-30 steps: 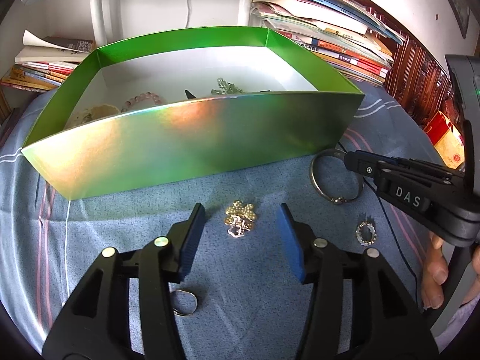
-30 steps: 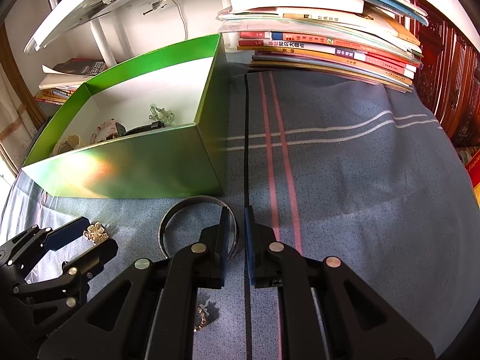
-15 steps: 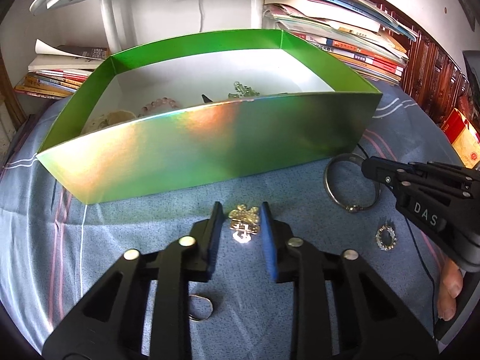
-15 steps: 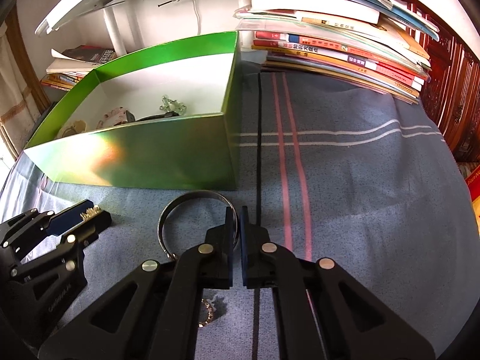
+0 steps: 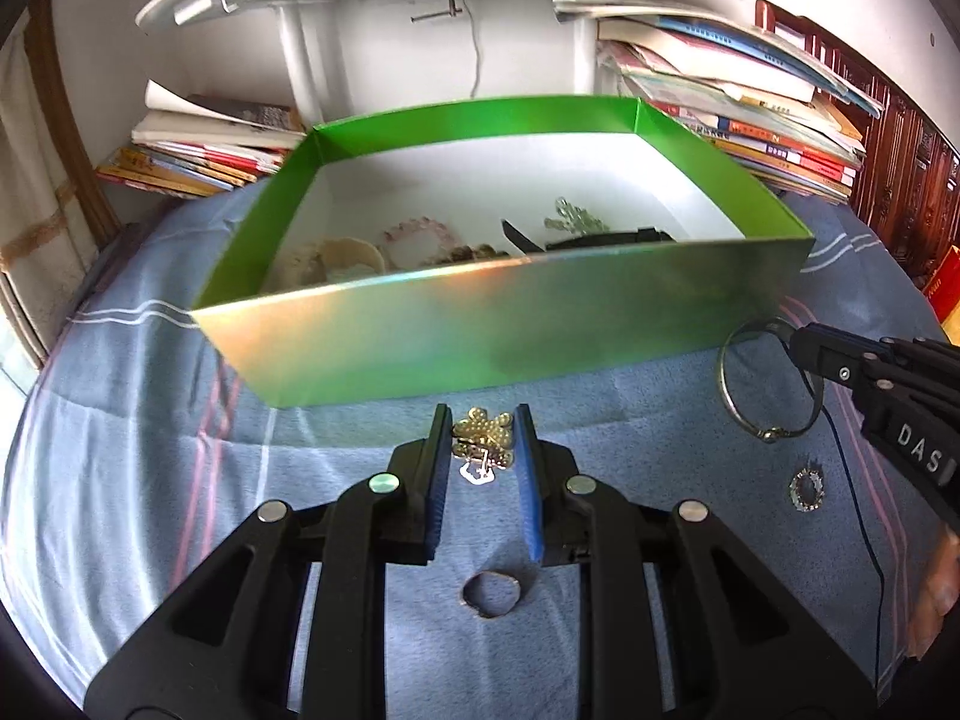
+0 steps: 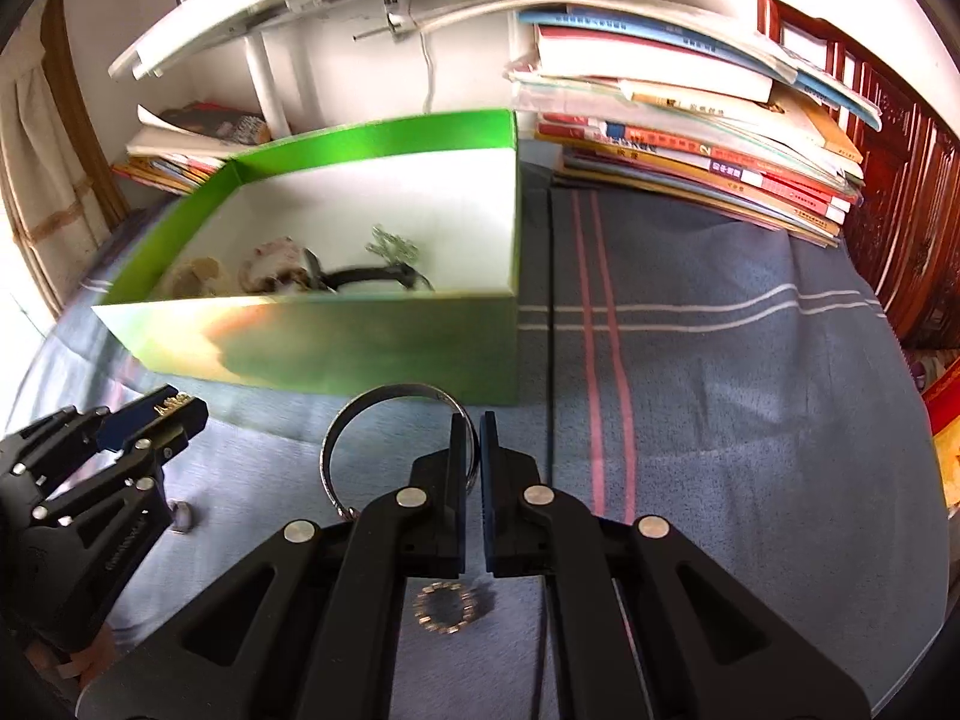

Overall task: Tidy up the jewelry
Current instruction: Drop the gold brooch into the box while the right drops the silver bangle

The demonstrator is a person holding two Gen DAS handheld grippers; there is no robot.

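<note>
While we look along the left claw (image 5: 483,450), we see its two blue pads pressed against a gold brooch (image 5: 482,437), one on each side, so this claw is clamped on the brooch. A small silver clasp hangs under the brooch, and it seems lifted a little above the blue striped cloth (image 5: 150,480) that covers the bench. In the right wrist view the same brooch (image 6: 172,403) shows as a gold edge between the left claw's tips (image 6: 162,417).

Our right claw (image 6: 472,450) is closed on the thin rim of a large metal bangle (image 6: 336,438); the pads stand almost together with only the rim between them. In the left wrist view the bangle (image 5: 729,390) hangs from the tip of the right claw (image 5: 801,339), close to the right front corner of the green box (image 5: 480,336).

The green box stands on the cloth just behind both claws. Inside it, on the white floor, we see a pink bead bracelet (image 5: 420,231), a pale round piece (image 5: 348,255), a silver ornament (image 5: 573,219) and a black strap (image 5: 600,237).

On the cloth under the left claw lies a plain ring (image 5: 492,594). A small sparkling ring (image 5: 805,489) lies to the right, below the bangle. Stacks of books (image 6: 690,138) stand behind the box.
</note>
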